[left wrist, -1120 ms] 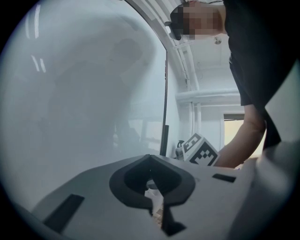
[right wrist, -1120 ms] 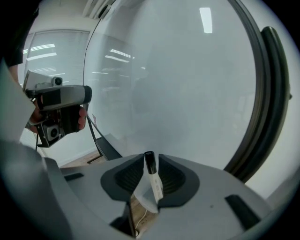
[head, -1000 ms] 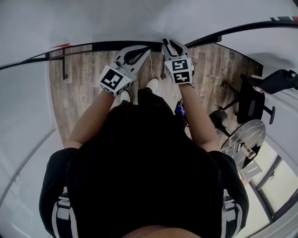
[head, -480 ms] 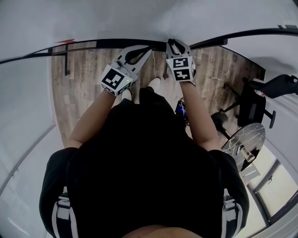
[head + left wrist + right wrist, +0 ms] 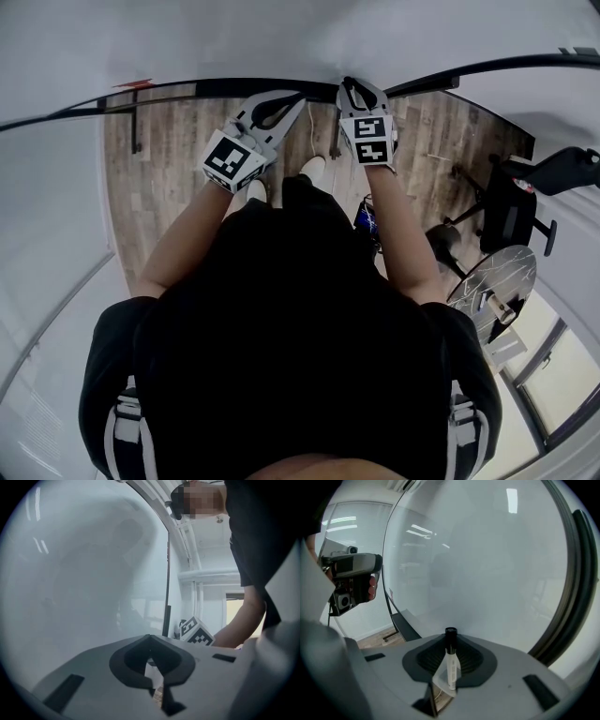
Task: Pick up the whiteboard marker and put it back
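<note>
The whiteboard [image 5: 487, 559] is rising close in front of both grippers. The left gripper [image 5: 150, 638] is pointing at it, jaws together and empty. The right gripper [image 5: 351, 86], its jaws having just been closing, is clamping the marker [image 5: 450, 660], cap towards the whiteboard.

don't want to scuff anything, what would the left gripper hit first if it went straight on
Probably the whiteboard: the left gripper faces its glossy white surface with nothing in between, though depth is hard to judge.
</note>
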`<action>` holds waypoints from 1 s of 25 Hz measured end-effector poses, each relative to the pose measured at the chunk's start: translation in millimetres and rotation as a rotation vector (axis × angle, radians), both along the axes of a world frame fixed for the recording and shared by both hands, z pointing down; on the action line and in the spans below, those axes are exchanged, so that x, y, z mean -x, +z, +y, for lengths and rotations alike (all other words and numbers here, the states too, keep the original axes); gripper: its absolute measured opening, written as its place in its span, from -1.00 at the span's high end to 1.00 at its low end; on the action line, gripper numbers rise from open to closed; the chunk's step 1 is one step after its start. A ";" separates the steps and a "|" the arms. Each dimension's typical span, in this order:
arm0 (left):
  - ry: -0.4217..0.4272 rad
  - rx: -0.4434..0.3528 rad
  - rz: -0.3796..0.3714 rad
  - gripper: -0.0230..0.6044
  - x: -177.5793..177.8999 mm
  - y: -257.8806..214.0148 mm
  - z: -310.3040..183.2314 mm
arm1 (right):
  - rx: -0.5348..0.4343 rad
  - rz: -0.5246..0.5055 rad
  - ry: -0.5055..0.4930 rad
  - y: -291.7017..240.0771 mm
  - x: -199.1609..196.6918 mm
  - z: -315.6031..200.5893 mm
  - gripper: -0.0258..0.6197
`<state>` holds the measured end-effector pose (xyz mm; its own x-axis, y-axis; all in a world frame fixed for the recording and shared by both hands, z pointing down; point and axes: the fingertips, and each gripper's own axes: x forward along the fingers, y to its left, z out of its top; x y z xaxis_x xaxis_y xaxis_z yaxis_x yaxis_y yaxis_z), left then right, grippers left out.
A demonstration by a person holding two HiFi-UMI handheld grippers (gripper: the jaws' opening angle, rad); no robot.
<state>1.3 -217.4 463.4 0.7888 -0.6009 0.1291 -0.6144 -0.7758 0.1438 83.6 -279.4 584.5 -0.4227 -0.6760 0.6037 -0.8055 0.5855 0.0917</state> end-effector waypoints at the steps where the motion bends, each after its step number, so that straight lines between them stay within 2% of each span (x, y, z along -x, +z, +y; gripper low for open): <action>1: 0.001 0.001 0.000 0.92 0.3 -0.3 0.2 | -0.006 -0.004 0.002 -1.6 -0.3 -0.2 0.72; 25: 0.057 -0.075 -0.004 0.92 -1.6 -35.7 27.4 | -0.136 -0.094 0.054 -73.7 -8.6 22.9 0.72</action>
